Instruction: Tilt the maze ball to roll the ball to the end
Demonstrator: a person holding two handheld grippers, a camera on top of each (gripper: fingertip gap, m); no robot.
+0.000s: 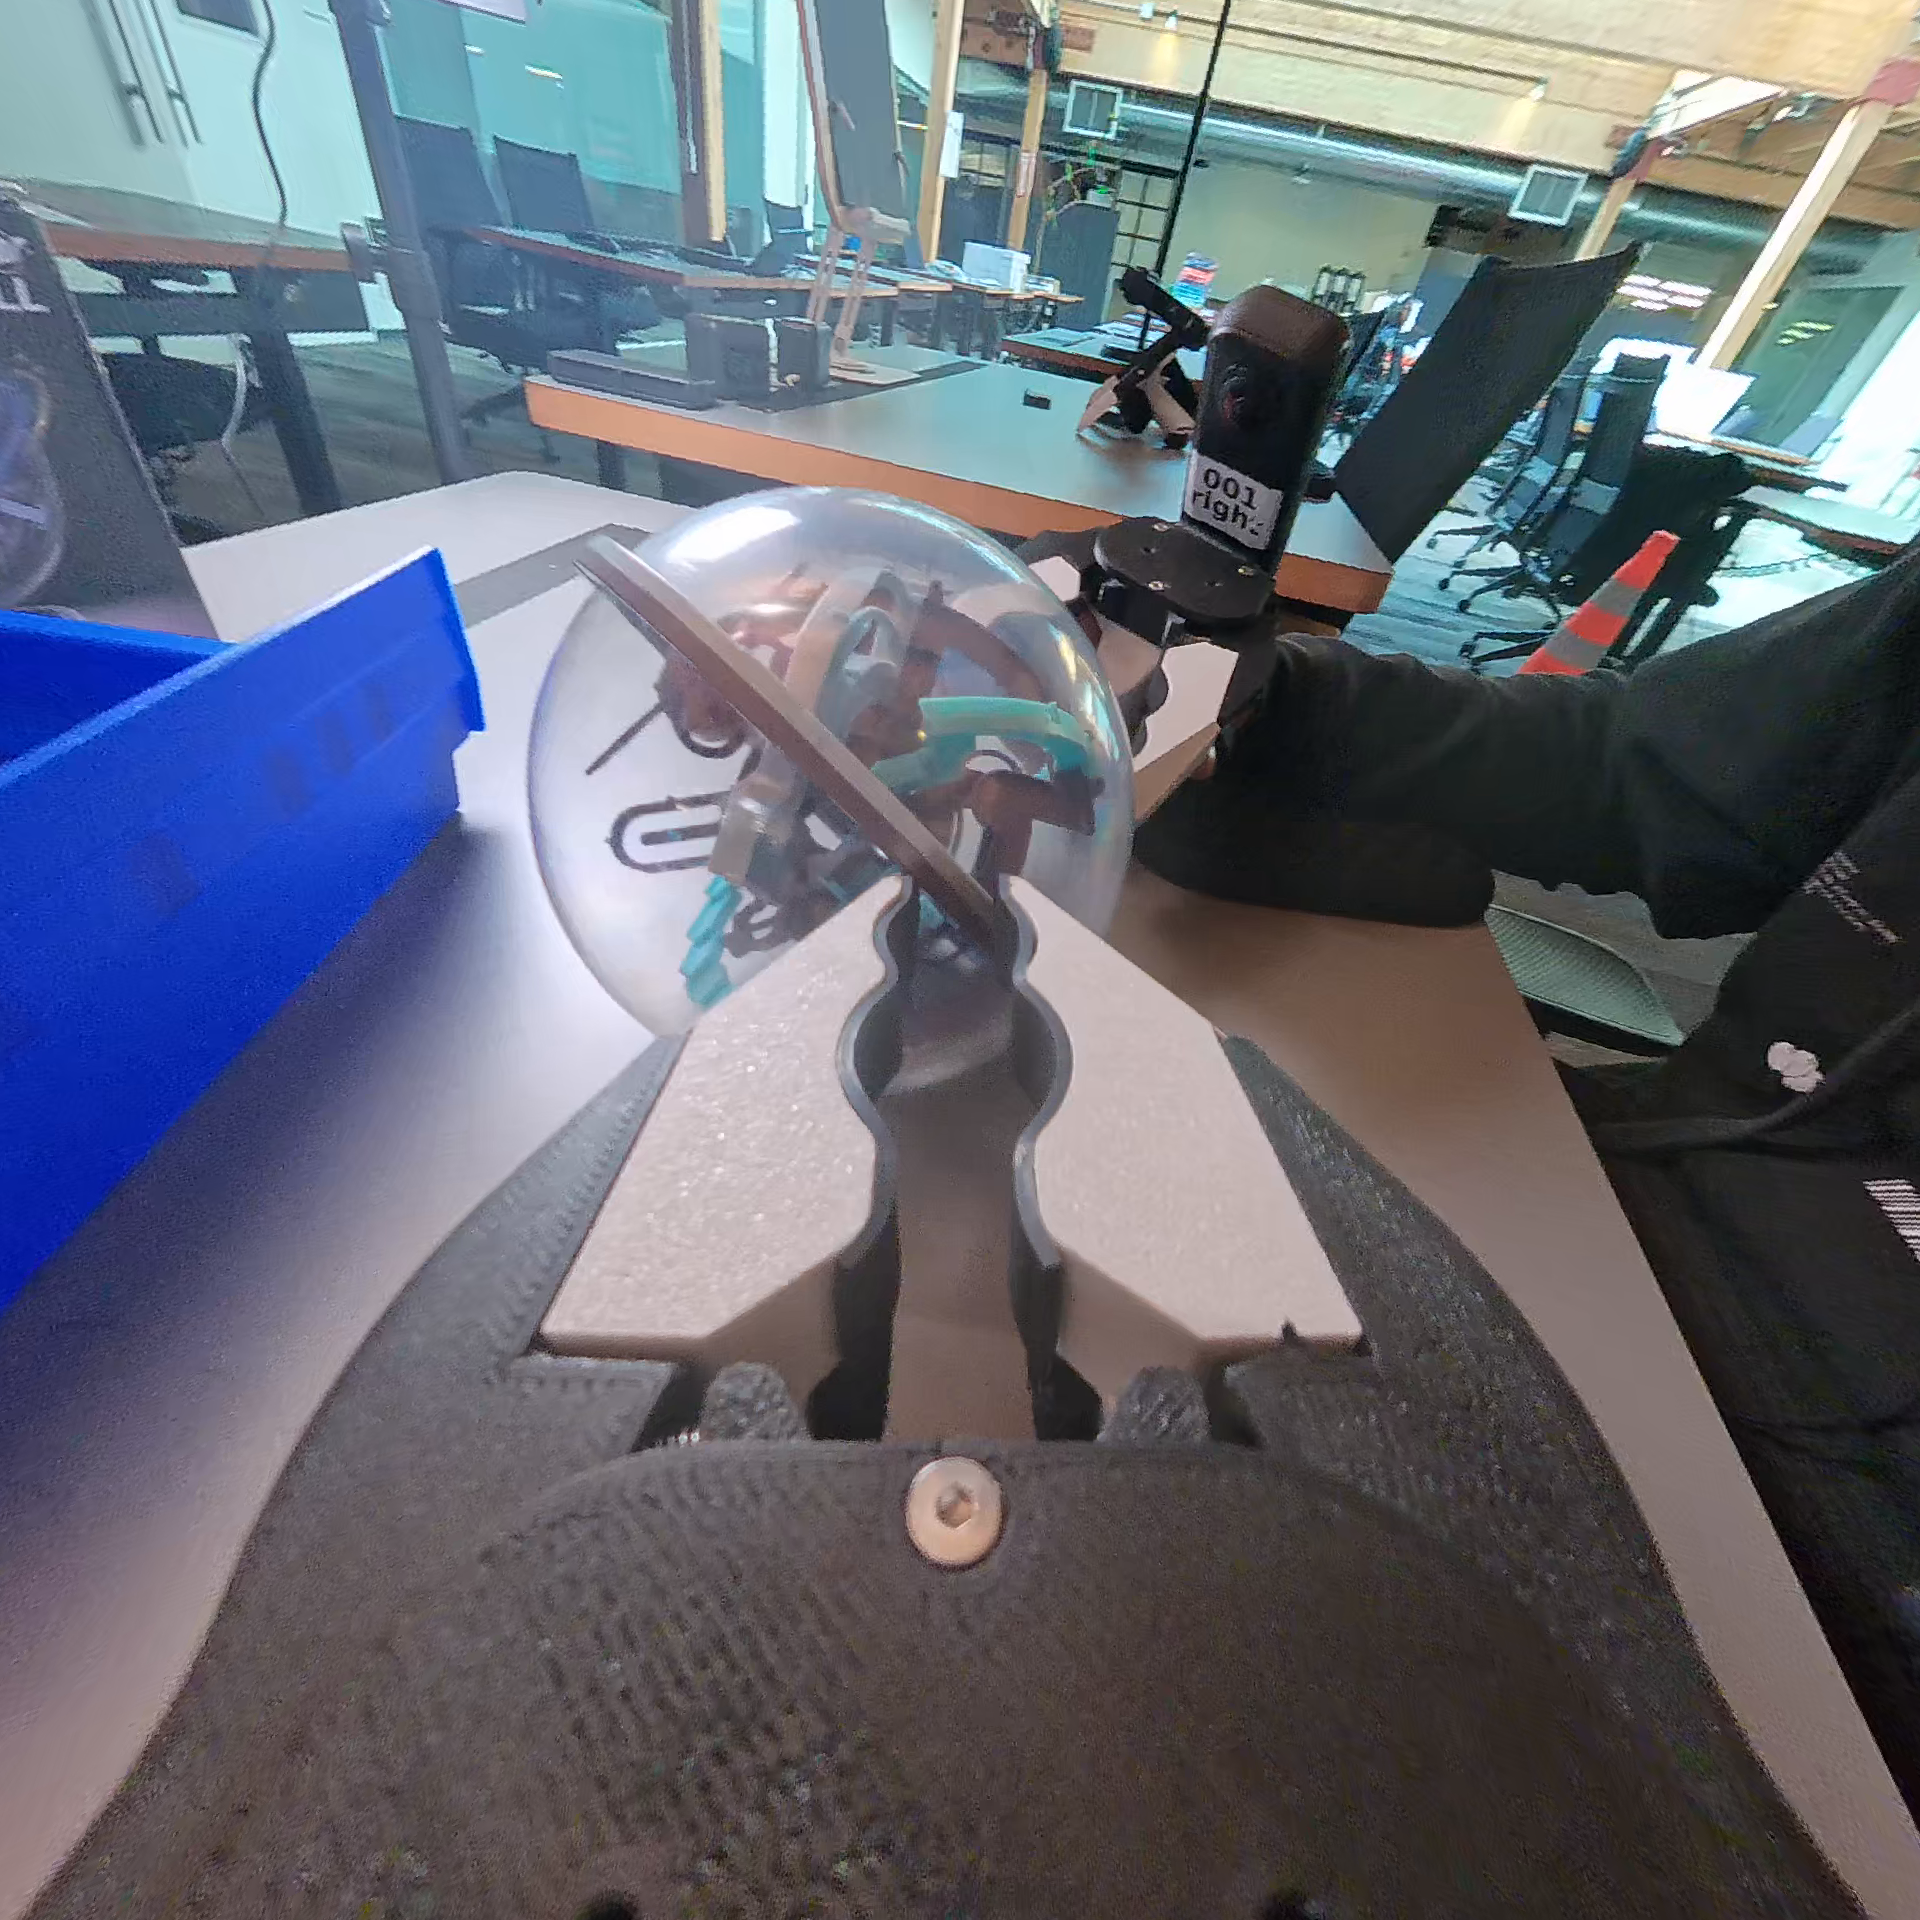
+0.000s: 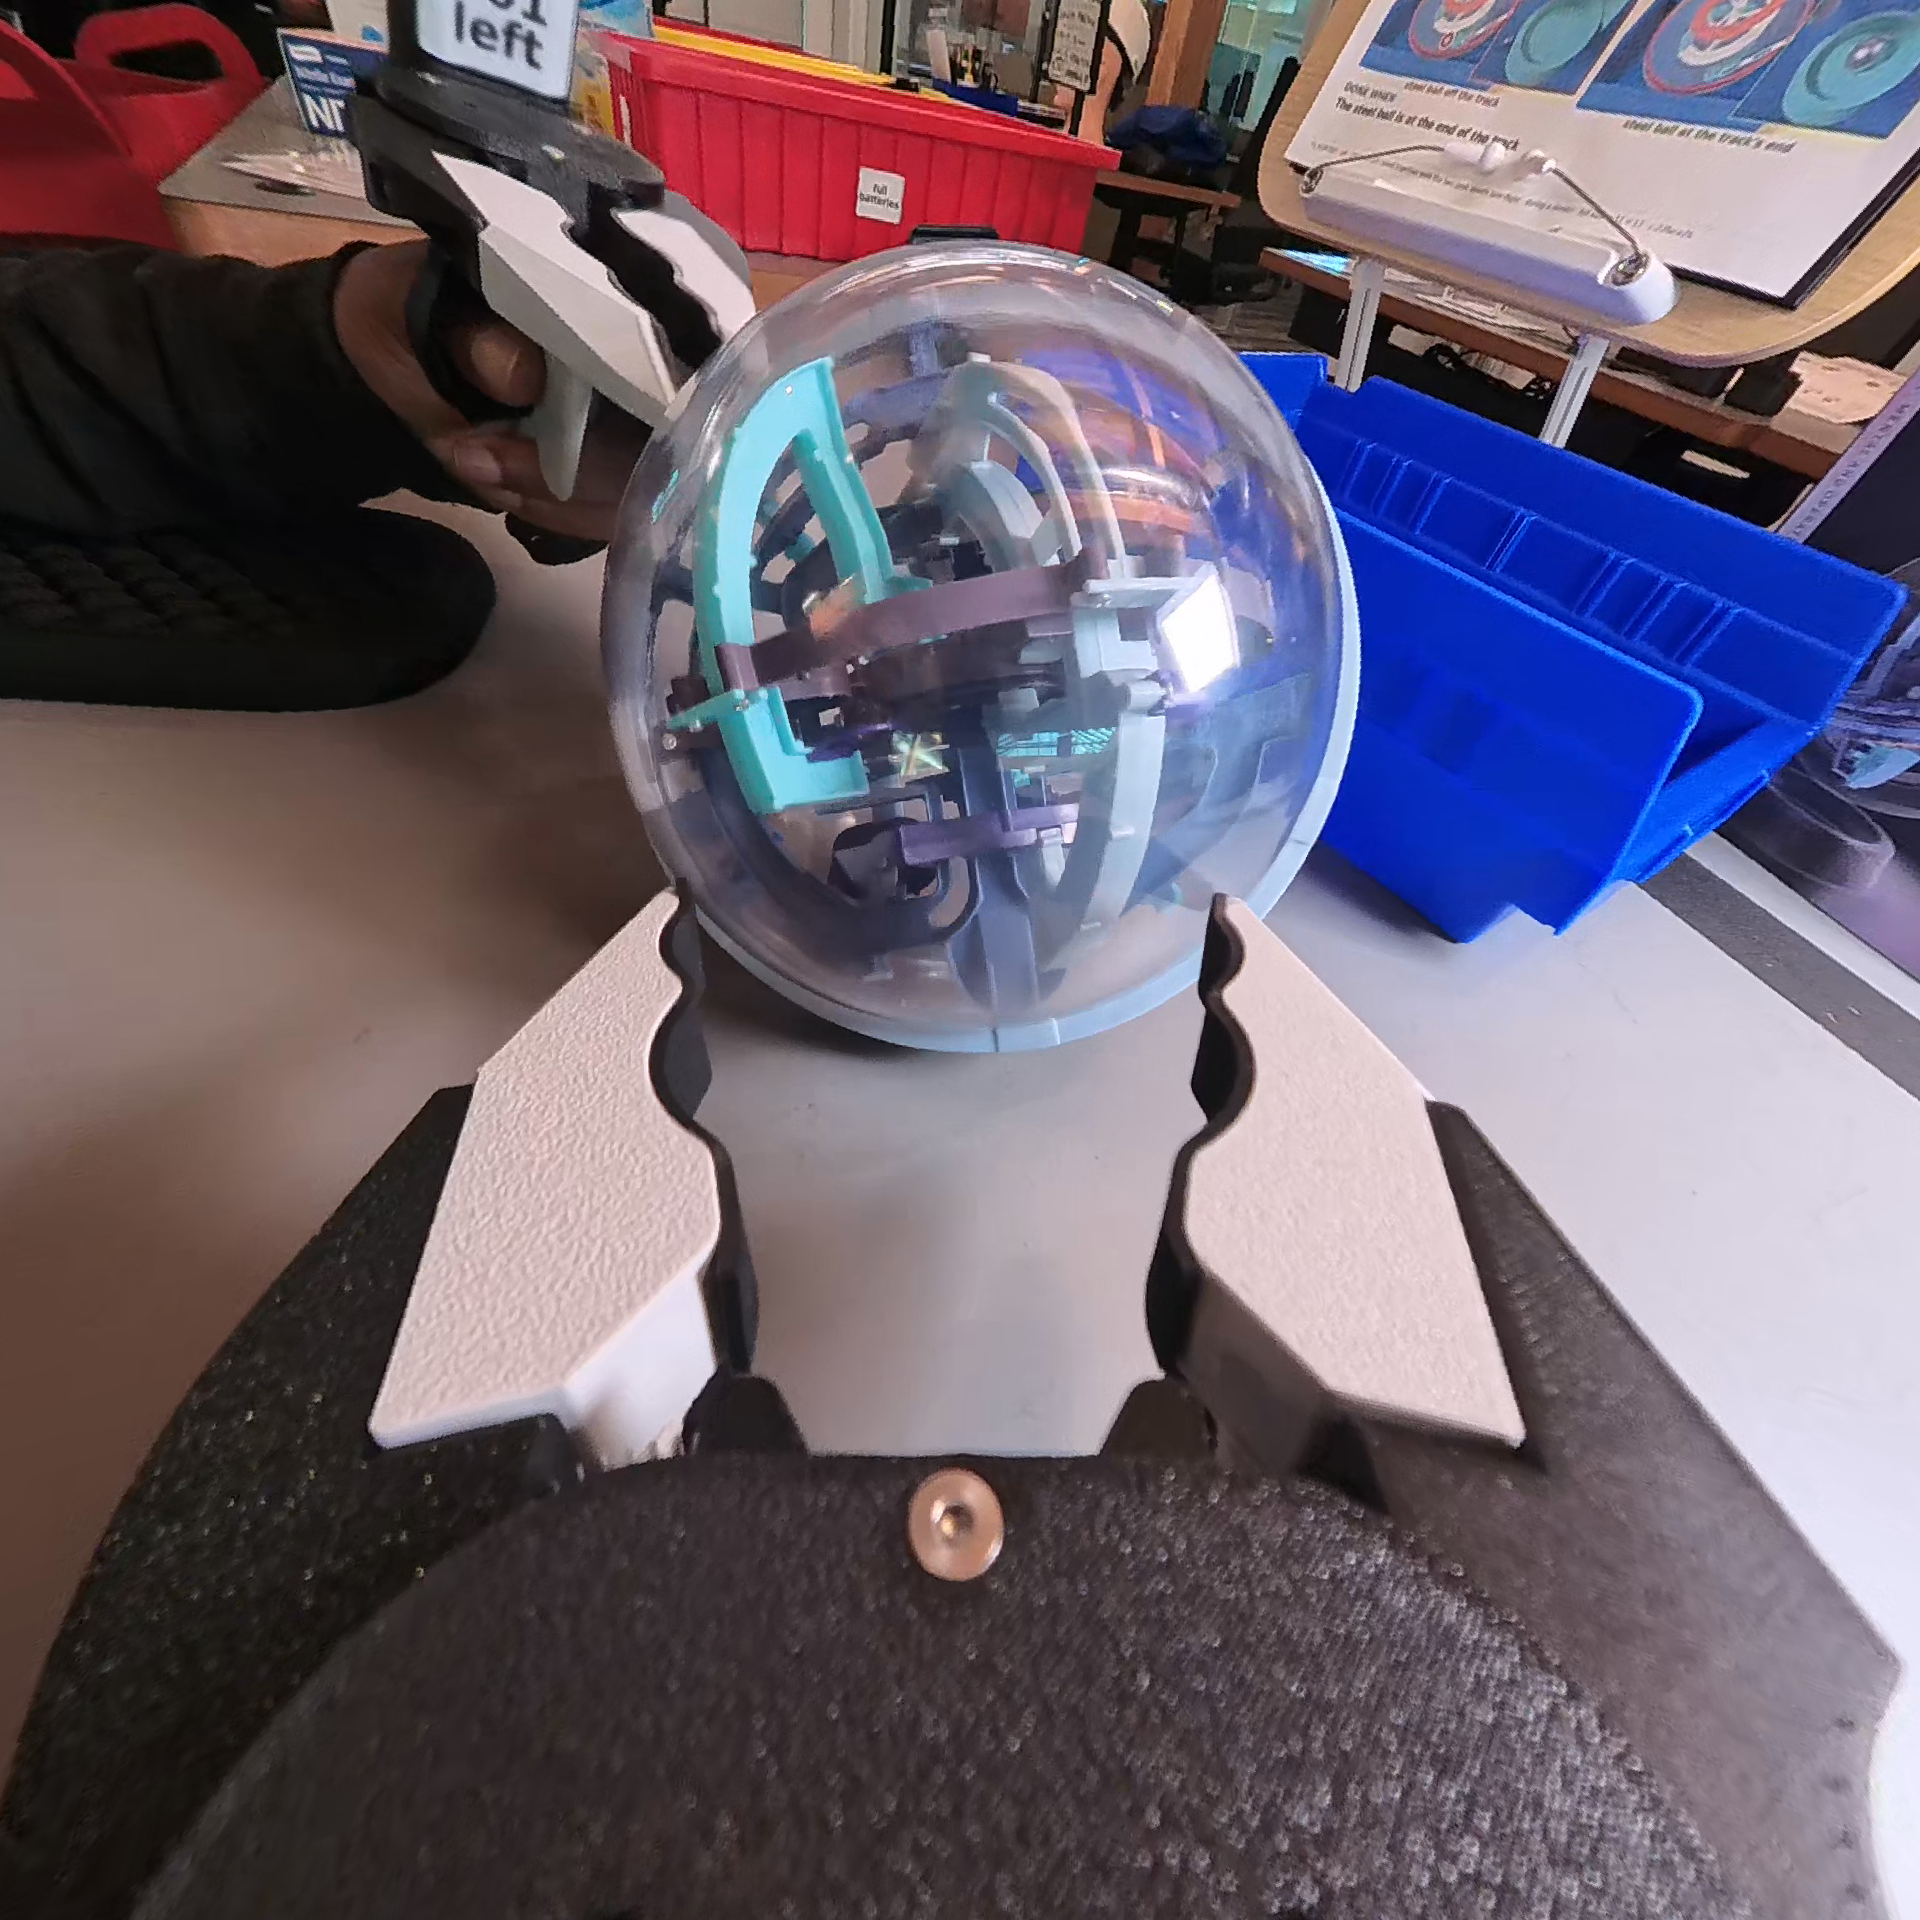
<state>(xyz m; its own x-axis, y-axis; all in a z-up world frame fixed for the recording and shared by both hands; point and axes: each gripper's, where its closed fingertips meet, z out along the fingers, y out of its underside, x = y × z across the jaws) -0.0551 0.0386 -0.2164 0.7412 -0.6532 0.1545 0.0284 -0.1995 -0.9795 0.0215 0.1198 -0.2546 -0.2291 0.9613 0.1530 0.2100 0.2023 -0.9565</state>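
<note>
Item one, the maze ball [image 2: 977, 644]: a clear sphere with teal, grey and dark tracks inside and a pale rim band around its middle, sitting on the grey table [image 2: 260, 935], tipped so the band runs on a slant in your left wrist view. The small ball inside cannot be picked out among the tracks. Item two, your left gripper [image 1: 951, 914]: jaws drawn narrow, fingertips pinched on the rim band [image 1: 790, 748] at the near lower edge of the maze ball, pads against the band on both sides; in the right wrist view the same gripper comes at the maze ball from its upper left, with your hand on the handle. Item three, your right gripper [image 2: 951, 935]: jaws wide, the white fingers [image 2: 582, 1122] flanking the lower front of the maze ball; the left tip sits just at the shell and the right tip stands beside it, and no pad is plainly pressing on it. From the left wrist view this gripper shows behind the maze ball on its right, your dark sleeve [image 1: 1558, 769] resting on the table. Item four, blue bin [image 2: 1558, 644]: just beside the maze ball, to its right in the right wrist view and to its left in the left wrist view. Item five, red bin [image 2: 831, 135]: well behind the maze ball. Item six, instruction board on a stand [image 2: 1558, 125]: behind the blue bin, beyond the maze ball to the right.
</note>
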